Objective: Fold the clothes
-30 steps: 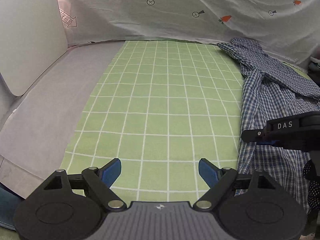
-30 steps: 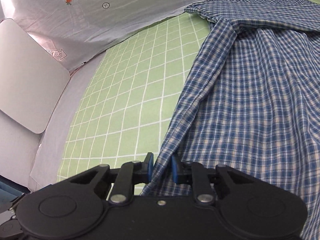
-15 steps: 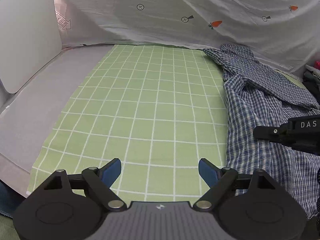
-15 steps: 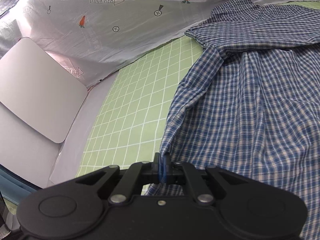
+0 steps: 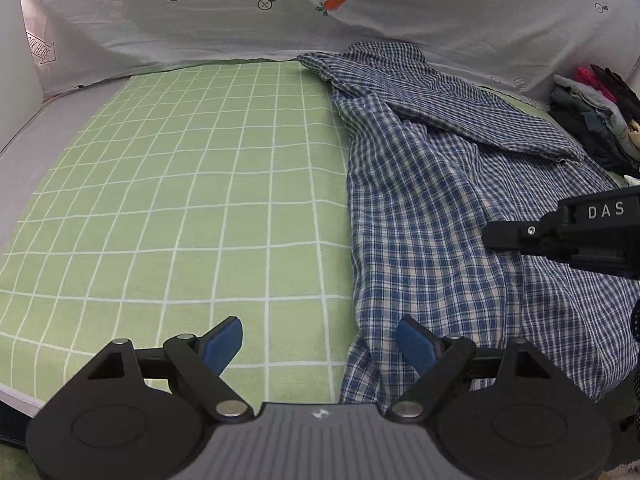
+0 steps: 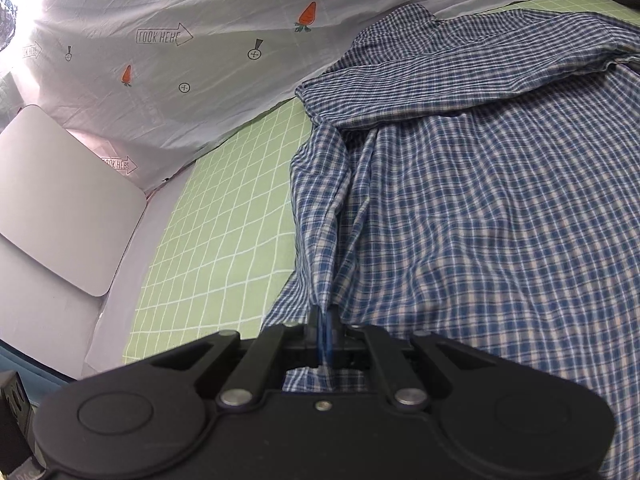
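The right gripper (image 6: 323, 330), fingers now pinching the plaid shirt (image 6: 480, 208) hem, is lifting it; the left gripper (image 5: 320, 340), fingers wide, is nearing the edge.

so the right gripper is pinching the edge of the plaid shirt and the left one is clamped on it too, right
Not quite. The right gripper is indeed shut on the plaid shirt edge, but the left gripper is open, holding nothing, its fingers spread wide over the green checked cloth and the shirt's edge. The left wrist view shows this.
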